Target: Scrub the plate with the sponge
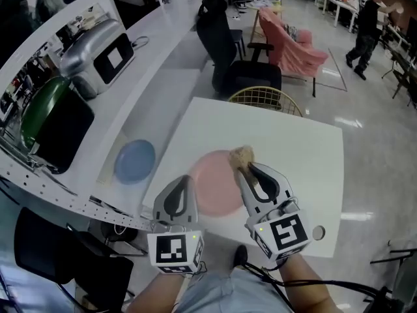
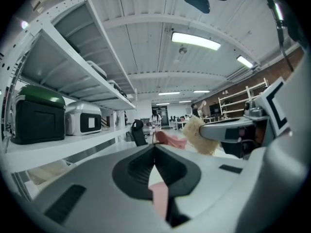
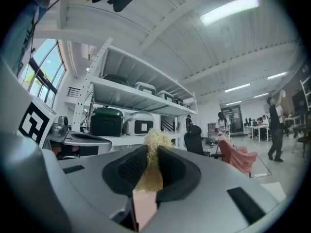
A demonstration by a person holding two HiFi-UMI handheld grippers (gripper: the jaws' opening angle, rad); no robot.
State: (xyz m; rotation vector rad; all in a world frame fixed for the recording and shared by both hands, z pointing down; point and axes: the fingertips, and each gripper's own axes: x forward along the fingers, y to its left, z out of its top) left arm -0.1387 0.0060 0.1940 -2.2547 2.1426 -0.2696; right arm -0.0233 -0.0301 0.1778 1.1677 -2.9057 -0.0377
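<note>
We fear 1 hard scrub twisting the plate (image 1: 215, 191) from our left tongs (image 1: 188, 182), clamped thinly on its rim, while our right tongs (image 1: 244, 169) pinch the sponge (image 1: 242, 155) at their tip.

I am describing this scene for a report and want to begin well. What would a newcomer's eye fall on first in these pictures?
First the pink plate over the white table, with the left gripper jaws shut on its left rim. Next the beige sponge pinched in the right gripper at the plate's far edge. A blue plate lies on the counter to the left.
</note>
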